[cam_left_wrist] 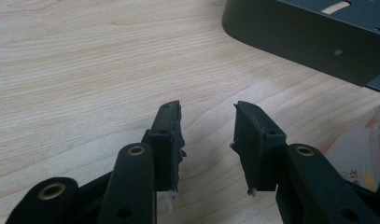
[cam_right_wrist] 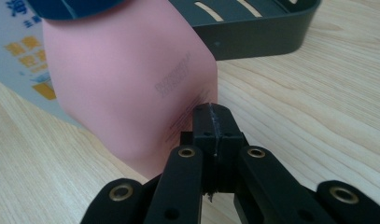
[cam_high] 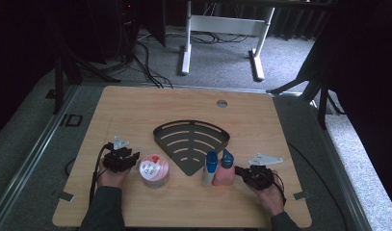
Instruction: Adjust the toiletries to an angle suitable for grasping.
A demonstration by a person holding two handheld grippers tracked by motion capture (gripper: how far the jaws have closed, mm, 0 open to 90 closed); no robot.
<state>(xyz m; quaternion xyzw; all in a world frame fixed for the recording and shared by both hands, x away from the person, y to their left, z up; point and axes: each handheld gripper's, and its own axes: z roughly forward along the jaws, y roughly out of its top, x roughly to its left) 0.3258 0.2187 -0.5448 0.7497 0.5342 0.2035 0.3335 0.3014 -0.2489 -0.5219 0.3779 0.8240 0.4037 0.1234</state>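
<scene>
Right gripper [cam_right_wrist: 211, 114] fingers closed, tips touching pink bottle [cam_right_wrist: 131, 79].

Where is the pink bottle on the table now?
In the high view, the pink bottle stands right of centre near the front edge, between the white bottle and the right gripper, before the dark tray.
</scene>
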